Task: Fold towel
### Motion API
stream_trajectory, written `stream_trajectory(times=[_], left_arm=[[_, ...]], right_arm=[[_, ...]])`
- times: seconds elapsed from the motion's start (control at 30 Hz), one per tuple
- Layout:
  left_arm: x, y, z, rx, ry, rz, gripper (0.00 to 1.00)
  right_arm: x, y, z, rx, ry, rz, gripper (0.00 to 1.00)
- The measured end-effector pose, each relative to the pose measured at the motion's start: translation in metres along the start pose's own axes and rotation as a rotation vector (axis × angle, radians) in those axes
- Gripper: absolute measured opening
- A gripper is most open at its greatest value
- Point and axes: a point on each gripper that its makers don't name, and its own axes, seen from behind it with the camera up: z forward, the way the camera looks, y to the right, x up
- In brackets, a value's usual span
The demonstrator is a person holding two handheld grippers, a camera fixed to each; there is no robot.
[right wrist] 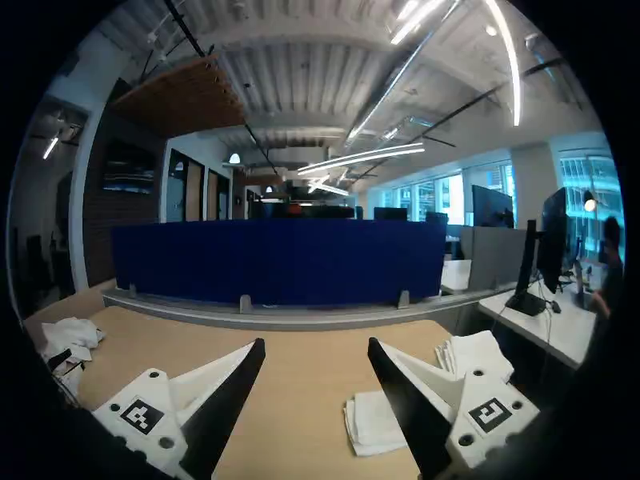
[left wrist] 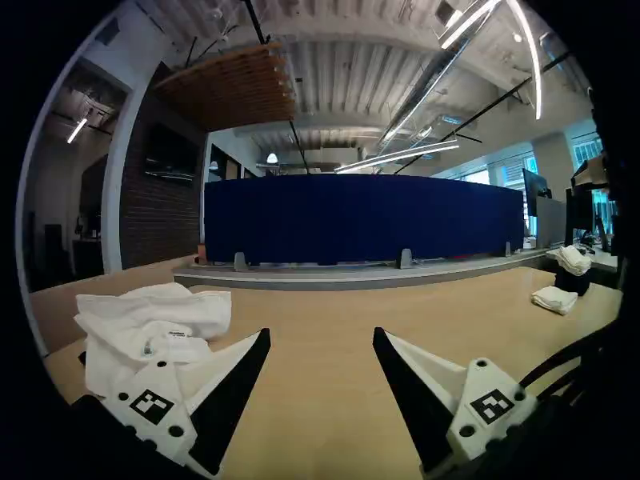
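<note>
Claws: left gripper (left wrist: 320, 331), right gripper (right wrist: 315, 342) agape, empty.
Towel heap (left wrist: 152, 320): crumpled before blue divider (left wrist: 360, 216).
Risk: may pinch several layers.

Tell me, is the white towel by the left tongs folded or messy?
Messy, not folded. The white towel lies in a rumpled heap with uneven edges on the table, beside the open left tongs.

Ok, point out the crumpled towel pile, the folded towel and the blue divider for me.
crumpled towel pile (left wrist: 152, 316), left gripper view, on its upper folds.
folded towel (right wrist: 370, 422), right gripper view, on its flat top.
blue divider (left wrist: 360, 218), left gripper view, middle of the panel.
</note>
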Motion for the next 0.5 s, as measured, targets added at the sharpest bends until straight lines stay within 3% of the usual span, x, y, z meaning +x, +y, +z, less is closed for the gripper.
stream_trajectory(times=[0.27,0.5], left_arm=[[0.0042,0.0006,-0.0036,-0.010,0.026,-0.006,0.95],[0.0048,0.0014,-0.0051,-0.009,0.027,-0.005,0.95]], right_arm=[[0.0009,0.0017,-0.0032,0.004,-0.002,0.007,1.00],[-0.0005,0.0072,-0.0052,0.003,0.039,0.000,1.00]])
